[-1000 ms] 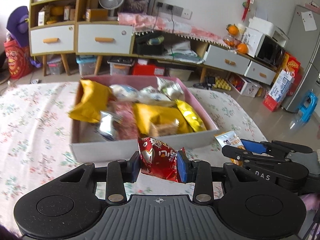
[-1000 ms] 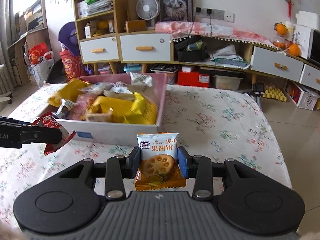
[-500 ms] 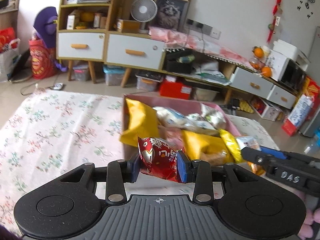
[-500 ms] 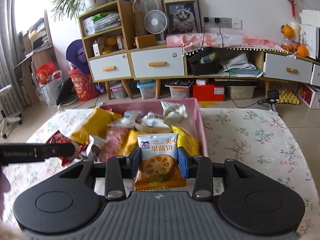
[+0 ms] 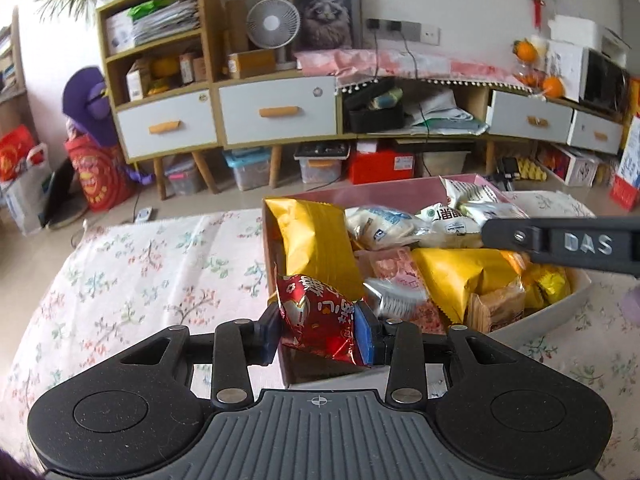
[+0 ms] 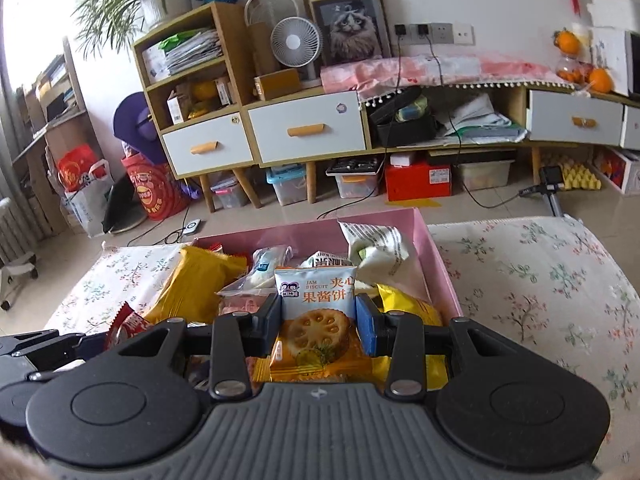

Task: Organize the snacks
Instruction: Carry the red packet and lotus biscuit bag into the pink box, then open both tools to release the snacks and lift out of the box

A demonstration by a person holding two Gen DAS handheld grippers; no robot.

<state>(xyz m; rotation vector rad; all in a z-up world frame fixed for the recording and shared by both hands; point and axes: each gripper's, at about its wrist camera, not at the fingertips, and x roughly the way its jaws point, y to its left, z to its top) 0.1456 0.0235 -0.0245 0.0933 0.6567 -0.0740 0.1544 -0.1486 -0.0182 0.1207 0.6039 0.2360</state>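
Left wrist view shows the left gripper (image 5: 318,330) pinching a red foil snack packet (image 5: 316,326) between its two pads, the packet held over the near left corner of the pink snack box (image 5: 352,194). That box sits on a bench covered with a floral cloth (image 5: 140,272) and is crowded with snacks: a tall yellow bag (image 5: 312,240) leaning at its left wall, a second yellow bag (image 5: 464,276) lying toward the right, white wrapped buns (image 5: 380,226) at the back, and a small silver packet (image 5: 392,298) near the front. From the right edge, the dark finger of the right gripper (image 5: 560,242) reaches in above the box's contents. Right wrist view shows the right gripper (image 6: 316,324) clamped on a jam biscuit packet (image 6: 316,320), white on top with an orange lower half, held upright over the near part of the same box. At the lower left of that view the red packet's edge and the other gripper's dark frame are just visible beside the box's left side. Beyond the bench stand a wooden cabinet (image 6: 304,128) with white drawers, a small white fan (image 6: 296,42) and a framed cat picture (image 6: 350,28).
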